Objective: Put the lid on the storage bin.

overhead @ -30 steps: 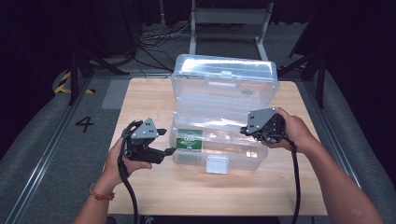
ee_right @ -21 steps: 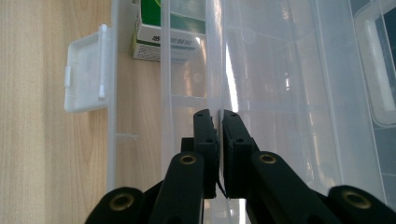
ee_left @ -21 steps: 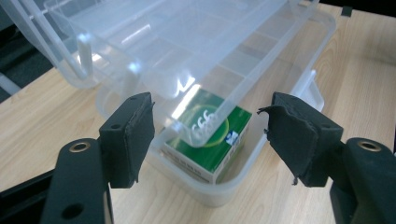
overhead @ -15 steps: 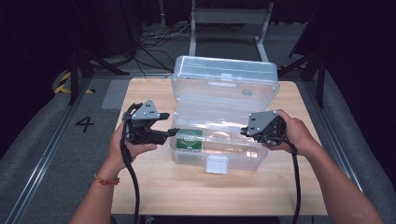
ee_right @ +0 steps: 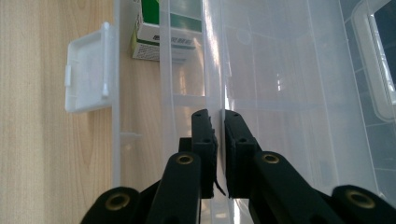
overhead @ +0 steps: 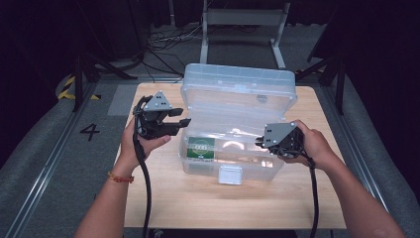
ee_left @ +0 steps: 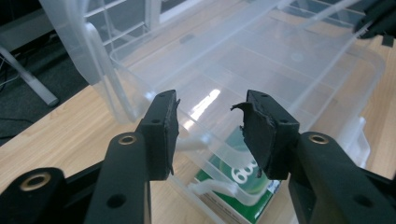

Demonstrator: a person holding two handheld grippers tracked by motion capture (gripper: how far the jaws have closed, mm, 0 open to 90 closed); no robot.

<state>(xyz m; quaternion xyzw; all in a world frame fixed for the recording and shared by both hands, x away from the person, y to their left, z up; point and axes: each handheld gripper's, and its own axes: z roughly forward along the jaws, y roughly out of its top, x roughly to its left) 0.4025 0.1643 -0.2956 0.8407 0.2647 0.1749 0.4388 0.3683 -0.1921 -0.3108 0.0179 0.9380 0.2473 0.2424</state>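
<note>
Latch flap of the clear plastic box is sitting nearest the person at the front wall, hanging loose. Behind it, a green carton is lying in the box's left end. The right gripper is pinching the thin clear tray wall at the box's right end, jaws pressed nearly together on it. The left gripper is hovering off the box's left end, its jaws part spread and closing with nothing between them. Farther back the lid is standing open. To do this well, the left jaws should probably be settling squarely onto the tray's left handle before any lift, both ends rising level, avoiding the lid
</note>
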